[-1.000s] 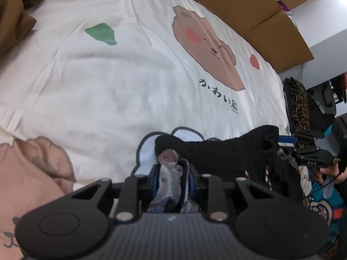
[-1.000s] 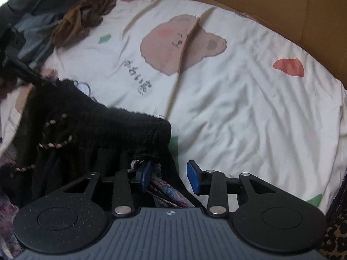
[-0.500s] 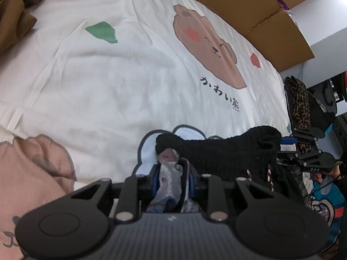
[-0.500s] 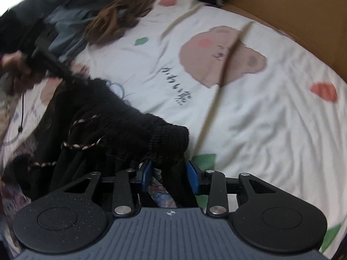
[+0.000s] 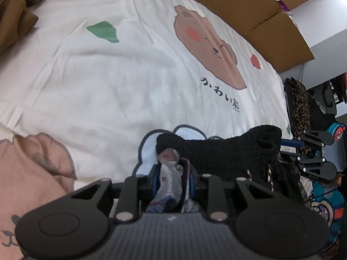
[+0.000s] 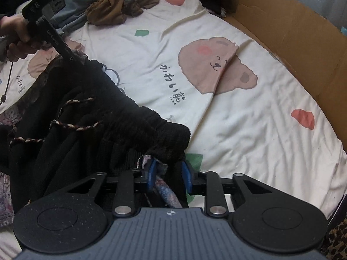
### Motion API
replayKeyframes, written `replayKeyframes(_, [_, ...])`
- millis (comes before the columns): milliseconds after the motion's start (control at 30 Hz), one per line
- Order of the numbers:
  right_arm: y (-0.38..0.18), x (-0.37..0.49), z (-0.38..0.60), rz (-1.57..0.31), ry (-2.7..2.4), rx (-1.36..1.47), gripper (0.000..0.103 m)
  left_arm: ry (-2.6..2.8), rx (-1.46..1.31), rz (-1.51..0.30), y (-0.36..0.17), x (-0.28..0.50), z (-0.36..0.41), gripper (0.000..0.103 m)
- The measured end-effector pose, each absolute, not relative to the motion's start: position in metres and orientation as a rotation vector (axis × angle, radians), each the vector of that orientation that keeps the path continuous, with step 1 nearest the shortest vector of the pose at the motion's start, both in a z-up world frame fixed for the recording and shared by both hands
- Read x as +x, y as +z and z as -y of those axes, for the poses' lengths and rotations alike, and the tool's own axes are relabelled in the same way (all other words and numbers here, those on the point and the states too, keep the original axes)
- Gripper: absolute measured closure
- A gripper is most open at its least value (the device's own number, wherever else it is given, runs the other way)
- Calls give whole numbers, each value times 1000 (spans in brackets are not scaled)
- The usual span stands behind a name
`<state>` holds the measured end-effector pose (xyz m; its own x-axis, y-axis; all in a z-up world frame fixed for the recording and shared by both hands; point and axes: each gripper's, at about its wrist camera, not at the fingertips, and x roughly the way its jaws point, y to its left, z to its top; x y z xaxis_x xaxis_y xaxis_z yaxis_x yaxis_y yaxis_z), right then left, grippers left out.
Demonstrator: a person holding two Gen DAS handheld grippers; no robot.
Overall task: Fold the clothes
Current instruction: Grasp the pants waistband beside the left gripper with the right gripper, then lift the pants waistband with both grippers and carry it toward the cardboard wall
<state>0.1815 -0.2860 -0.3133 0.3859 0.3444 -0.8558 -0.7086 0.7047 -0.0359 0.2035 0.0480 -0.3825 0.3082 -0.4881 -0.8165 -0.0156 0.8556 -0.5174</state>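
Holding a black knit garment [image 6: 93,117] stretched by its ribbed band above the bear-print bed sheet [image 6: 249,112], low and left in the right wrist frame. Left hand-held gripper [image 5: 173,178] clamping one corner, patterned lining bunching between its blue pads. Right hand-held gripper [image 6: 169,173] just now closing on the opposite corner, cloth between the pads. Possibly catching mostly thin lining there, risking the heavy knit slipping free under tension. Dangling braided cord [image 6: 71,126] likely snagging during folding.
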Motion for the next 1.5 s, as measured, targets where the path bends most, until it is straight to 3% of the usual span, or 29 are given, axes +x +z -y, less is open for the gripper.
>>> replayKeyframes(100, [-315, 180, 284, -964, 711, -438, 84, -329, -479, -1231, -383, 204, -49, 75])
replayKeyframes(600, [-345, 208, 284, -1096, 707, -328, 81, -329, -467, -1246, -384, 207, -47, 75])
replayKeyframes(667, [-345, 210, 286, -1105, 720, -299, 94, -331, -461, -1242, -384, 207, -45, 76])
replayKeyframes(800, [-338, 208, 290, -1081, 676, -327, 100, -342, -432, -1223, -380, 204, -42, 85])
replayKeyframes(1267, [-309, 231, 319, -1012, 515, -467, 100, -390, -366, -1032, -331, 216, -37, 91])
replayKeyframes(1500, [-332, 242, 337, -1035, 548, -314, 97, -356, -383, -1156, -377, 230, -32, 89])
